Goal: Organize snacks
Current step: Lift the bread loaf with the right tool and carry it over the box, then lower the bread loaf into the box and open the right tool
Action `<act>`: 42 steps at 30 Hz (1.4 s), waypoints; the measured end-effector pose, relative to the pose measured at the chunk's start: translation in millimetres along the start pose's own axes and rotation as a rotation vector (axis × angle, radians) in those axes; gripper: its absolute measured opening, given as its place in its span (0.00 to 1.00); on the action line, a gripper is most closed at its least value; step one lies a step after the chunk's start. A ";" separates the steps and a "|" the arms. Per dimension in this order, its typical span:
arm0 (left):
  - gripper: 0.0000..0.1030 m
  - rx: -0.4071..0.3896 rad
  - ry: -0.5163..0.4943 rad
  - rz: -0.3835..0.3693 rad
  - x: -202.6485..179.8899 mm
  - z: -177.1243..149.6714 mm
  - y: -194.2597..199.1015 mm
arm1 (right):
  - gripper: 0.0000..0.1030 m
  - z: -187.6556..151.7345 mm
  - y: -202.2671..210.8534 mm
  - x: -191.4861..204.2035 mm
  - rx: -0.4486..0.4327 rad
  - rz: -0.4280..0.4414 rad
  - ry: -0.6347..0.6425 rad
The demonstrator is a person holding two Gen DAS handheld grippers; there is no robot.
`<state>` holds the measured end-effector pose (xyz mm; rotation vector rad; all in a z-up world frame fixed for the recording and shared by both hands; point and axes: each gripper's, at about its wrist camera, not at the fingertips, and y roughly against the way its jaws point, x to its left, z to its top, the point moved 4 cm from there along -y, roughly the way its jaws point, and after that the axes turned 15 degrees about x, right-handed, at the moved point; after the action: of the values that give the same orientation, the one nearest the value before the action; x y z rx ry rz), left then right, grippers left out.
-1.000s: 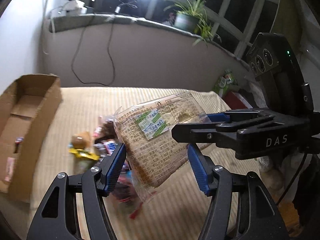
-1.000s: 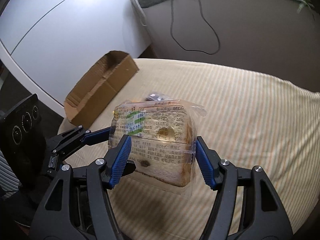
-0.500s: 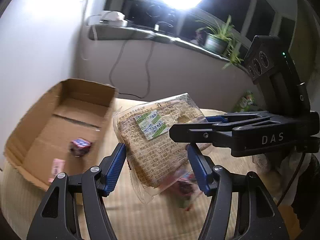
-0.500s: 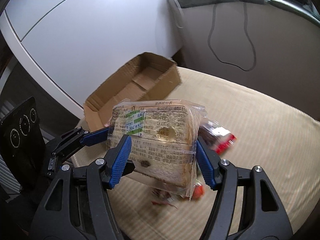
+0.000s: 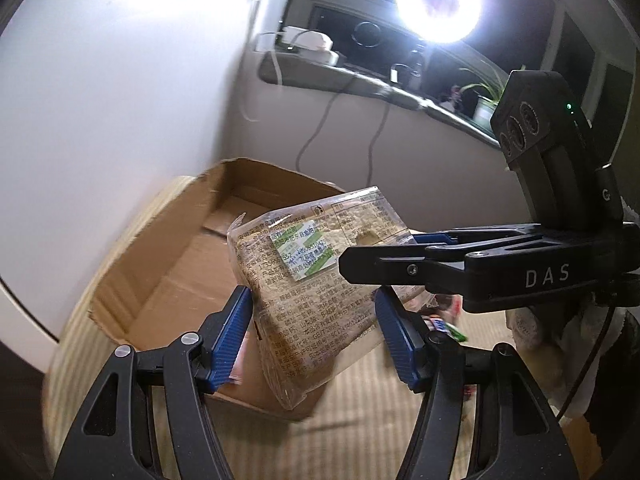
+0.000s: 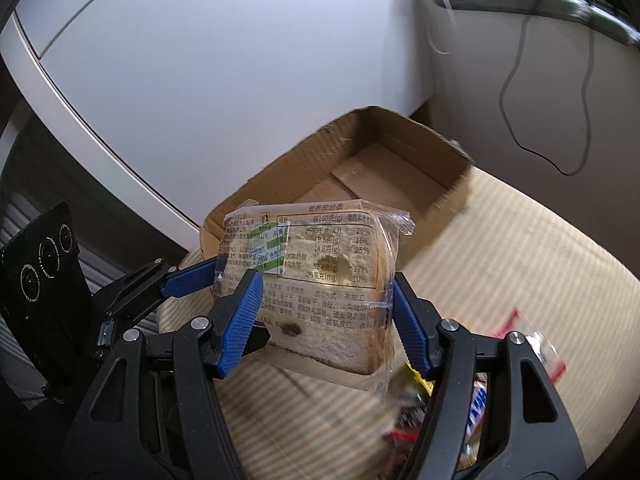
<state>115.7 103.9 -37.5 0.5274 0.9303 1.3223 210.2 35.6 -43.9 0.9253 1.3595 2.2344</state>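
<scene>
We are holding a clear plastic packet of sliced bread with printed nutrition text (image 5: 308,288) up in the air between both grippers; our left gripper (image 5: 316,330) is clamping it, its blue ribbed fingers (image 5: 230,332) pressing one on each side of the packet; our right gripper (image 6: 326,322) is squeezing the same packet crosswise, its blue fingers (image 6: 240,320) tight against the two edges of the bread; in the left wrist view the right gripper is reaching in from the right over the top of the packet; the packet is hanging tilted, just in front of and partly over the near corner of an open brown cardboard box (image 5: 168,264); the box is sitting on the beige striped tabletop (image 6: 500,248), close to the pale wall (image 6: 224,80); a blurred heap of small colourful snack wrappers (image 6: 476,396) is lying on the tabletop beneath the right gripper; a black cable (image 6: 516,80) is dangling from the grey window ledge (image 5: 360,80); a bright round lamp (image 5: 438,0) is glaring above the ledge; a potted green plant (image 5: 484,96) is standing further along it.
</scene>
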 end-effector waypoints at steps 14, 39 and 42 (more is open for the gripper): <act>0.60 0.037 0.082 0.060 52.2 14.9 -24.7 | 0.65 49.4 -55.2 15.0 0.079 0.019 0.047; 0.60 0.030 0.059 0.128 50.1 10.7 -20.6 | 0.75 57.5 -55.7 9.3 0.069 -0.073 0.051; 0.60 0.017 0.054 0.127 45.3 7.6 -12.8 | 0.75 51.2 -45.4 10.1 0.059 -0.092 0.057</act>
<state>128.4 146.2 -55.6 0.5742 0.9665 1.4504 237.4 95.9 -64.1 0.8074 1.4692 2.1782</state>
